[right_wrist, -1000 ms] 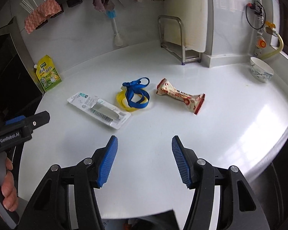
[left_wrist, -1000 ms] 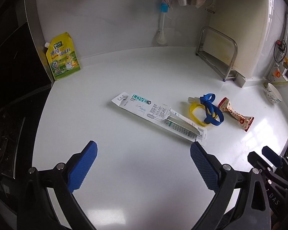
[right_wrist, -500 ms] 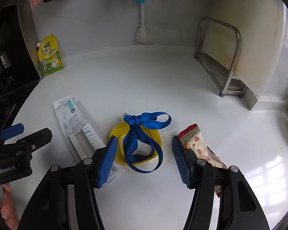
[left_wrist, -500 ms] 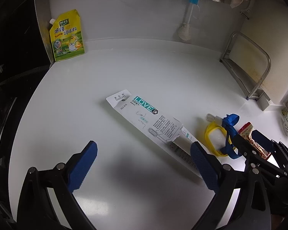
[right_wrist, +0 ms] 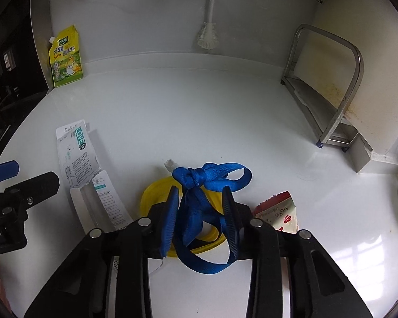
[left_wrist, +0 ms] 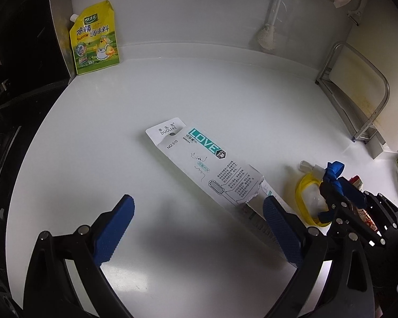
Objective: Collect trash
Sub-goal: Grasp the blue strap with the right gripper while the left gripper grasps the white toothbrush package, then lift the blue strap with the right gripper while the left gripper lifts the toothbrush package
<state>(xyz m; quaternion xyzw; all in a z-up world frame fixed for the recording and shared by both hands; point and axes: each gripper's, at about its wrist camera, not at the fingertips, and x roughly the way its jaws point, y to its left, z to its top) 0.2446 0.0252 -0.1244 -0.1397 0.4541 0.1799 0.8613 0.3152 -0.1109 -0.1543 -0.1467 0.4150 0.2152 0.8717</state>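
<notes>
Between my right fingers (right_wrist: 200, 217) sits the knotted blue ribbon (right_wrist: 212, 177), which lies on a yellow ring (right_wrist: 148, 198) on the white table (right_wrist: 199, 111); they have just been closing but do not clearly pinch it yet. My left fingers (left_wrist: 196, 228), wide open and empty, now hover nearer the torn toothbrush package (left_wrist: 204, 164). No bin shows, and the red snack wrapper (right_wrist: 278, 212) beside the ring waits too.
</notes>
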